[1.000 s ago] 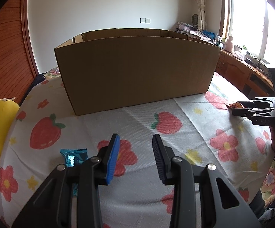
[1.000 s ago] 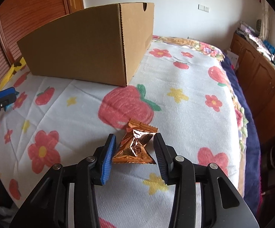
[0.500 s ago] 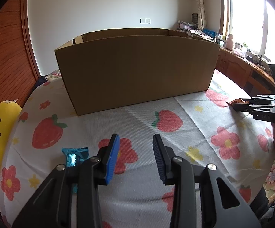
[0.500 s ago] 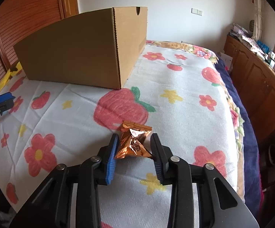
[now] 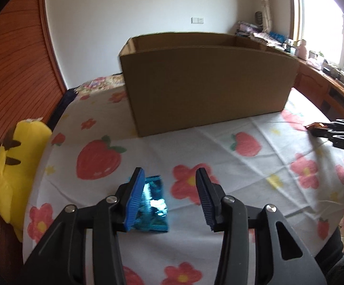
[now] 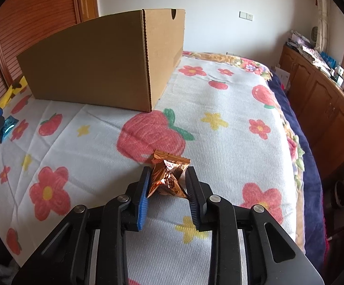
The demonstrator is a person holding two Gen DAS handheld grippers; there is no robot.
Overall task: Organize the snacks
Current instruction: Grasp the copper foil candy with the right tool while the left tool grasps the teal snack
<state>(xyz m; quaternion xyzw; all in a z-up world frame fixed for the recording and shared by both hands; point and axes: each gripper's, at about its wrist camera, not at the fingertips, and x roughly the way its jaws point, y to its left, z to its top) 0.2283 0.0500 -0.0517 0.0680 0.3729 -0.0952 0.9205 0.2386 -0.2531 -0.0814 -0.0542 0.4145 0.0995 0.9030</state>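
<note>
An open cardboard box [image 5: 207, 92] stands on the strawberry-print bedspread [image 5: 255, 173]; it also shows in the right wrist view [image 6: 105, 66]. My left gripper [image 5: 169, 190] is open, low over the spread, with a blue foil snack packet [image 5: 154, 205] lying between its fingers against the left pad. My right gripper [image 6: 166, 185] is shut on an orange foil snack packet [image 6: 169, 175], squeezing it just above the spread. The orange packet [image 5: 315, 125] shows at the right edge of the left wrist view, and the blue packet [image 6: 7, 128] at the left edge of the right wrist view.
A yellow plush toy [image 5: 17, 166] lies at the bed's left edge. A wooden headboard [image 5: 10, 66] rises behind it. A wooden cabinet [image 6: 326, 99] with clutter runs along the window side.
My left gripper swung left so the blue packet now sits between its fingers. My right gripper closed from around the orange packet to squeezing it.
</note>
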